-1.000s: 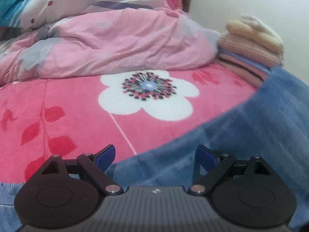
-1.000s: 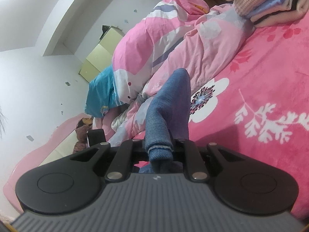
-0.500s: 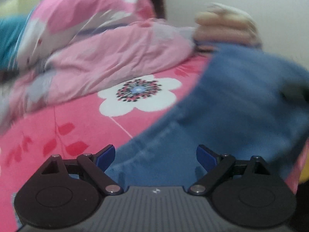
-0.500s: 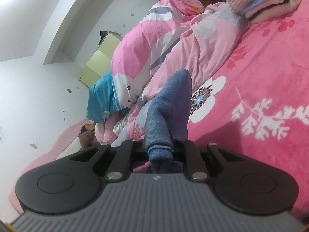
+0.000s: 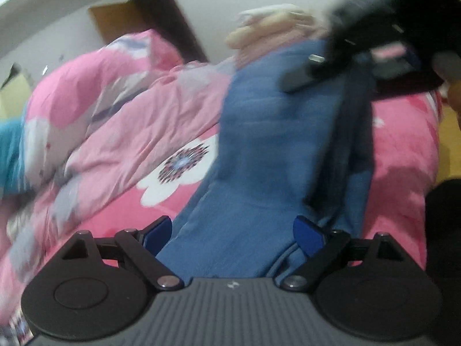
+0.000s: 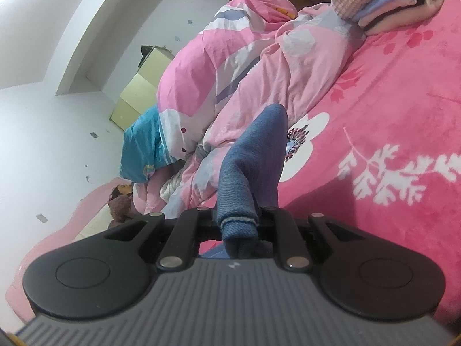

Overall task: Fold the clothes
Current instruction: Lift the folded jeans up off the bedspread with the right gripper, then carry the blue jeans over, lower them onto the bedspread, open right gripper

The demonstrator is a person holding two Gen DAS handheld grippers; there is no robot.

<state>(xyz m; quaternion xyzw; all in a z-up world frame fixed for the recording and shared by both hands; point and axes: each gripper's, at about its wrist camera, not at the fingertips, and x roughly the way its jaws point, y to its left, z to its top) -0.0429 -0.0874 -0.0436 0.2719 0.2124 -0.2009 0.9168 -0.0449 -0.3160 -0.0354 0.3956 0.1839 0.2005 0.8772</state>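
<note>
Blue garment (image 6: 253, 170) pinched in the right claw (image 6: 240, 225) hangs between the wide-open left claw (image 5: 232, 233).

Left wrist view: you get heavy motion blur throughout; the quilt (image 5: 138, 109), the folded stack (image 5: 270, 26) and the blue garment (image 5: 276, 150) are all smeared, and only the left gripper (image 5: 232, 232) body reads sharp. Dark vignette at the upper right corner.

Right wrist view: you get a sharp picture under soft, even indoor light, brightest at the upper left wall (image 6: 43, 129). A soft shadow lies on the pink blanket (image 6: 389, 101) just beside the right gripper (image 6: 237, 222). Fisheye bending curves the wall edges and rounds the corners.
</note>
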